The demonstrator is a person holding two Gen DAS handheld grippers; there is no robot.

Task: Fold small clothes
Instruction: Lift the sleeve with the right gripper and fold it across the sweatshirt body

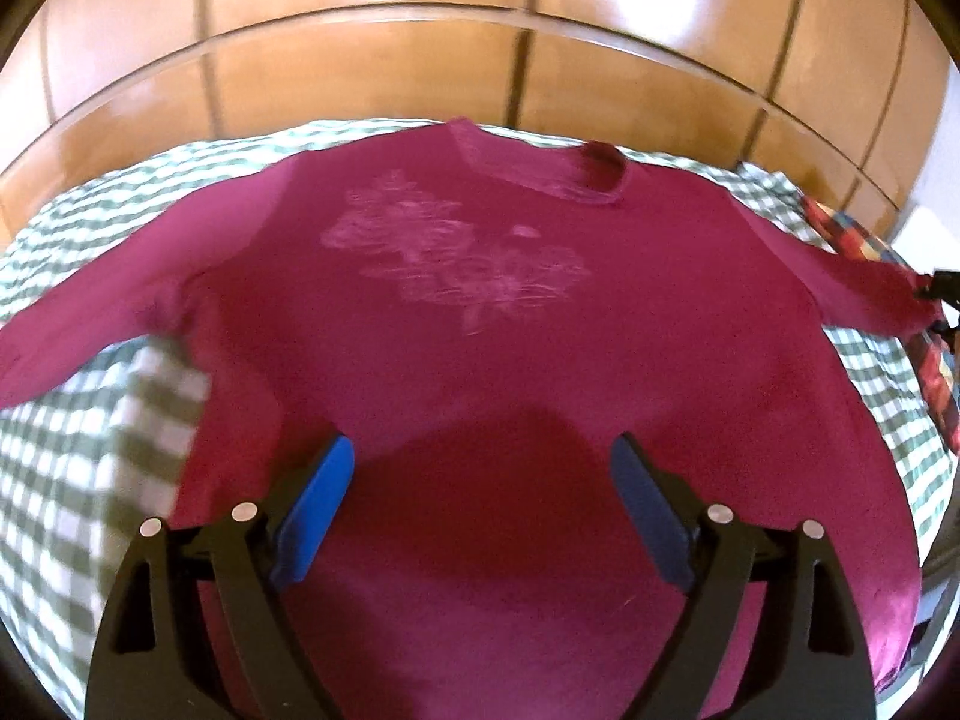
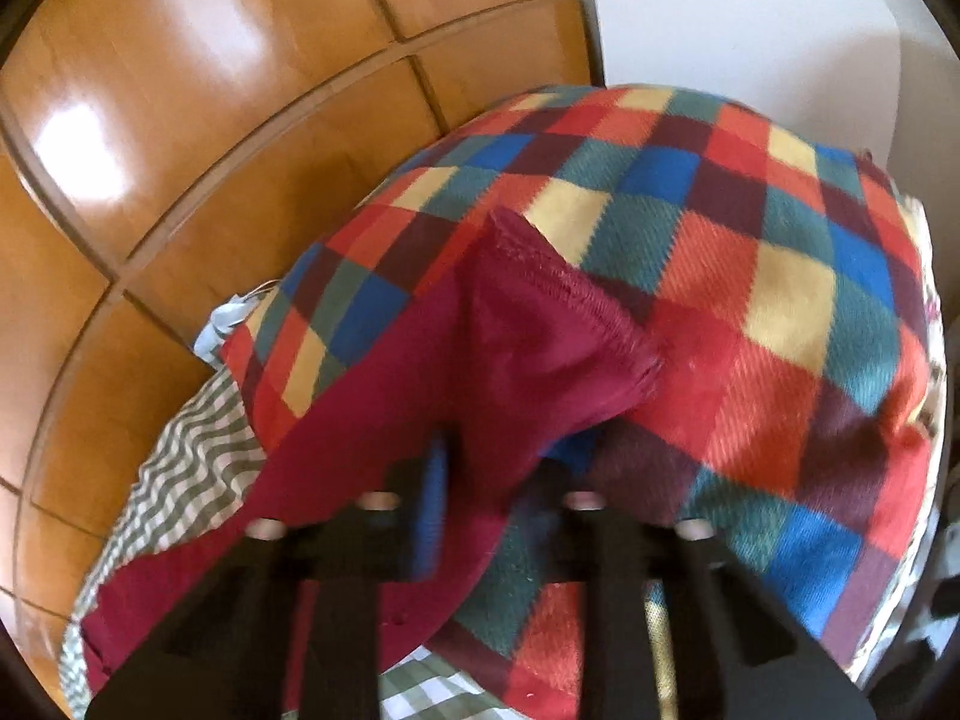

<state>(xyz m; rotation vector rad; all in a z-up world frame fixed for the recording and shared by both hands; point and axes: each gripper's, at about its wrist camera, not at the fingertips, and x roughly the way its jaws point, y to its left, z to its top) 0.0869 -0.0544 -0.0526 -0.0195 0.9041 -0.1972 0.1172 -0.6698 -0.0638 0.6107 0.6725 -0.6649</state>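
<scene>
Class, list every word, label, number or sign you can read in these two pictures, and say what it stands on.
No text can be read in either view.
Shirt: a faded pale print on the chest, too blurred to tell whether it holds letters.
Checked blanket, checked sheet, wooden panels: no writing shows.

A dark magenta long-sleeved shirt (image 1: 480, 324) lies spread flat and front-up on the bed, a faded pale print on its chest, its neckline toward the far edge and its hem toward the near edge. One sleeve stretches out toward the left edge; the other reaches right, its stitched cuff (image 2: 540, 324) lifted over a multicoloured checked blanket.
</scene>
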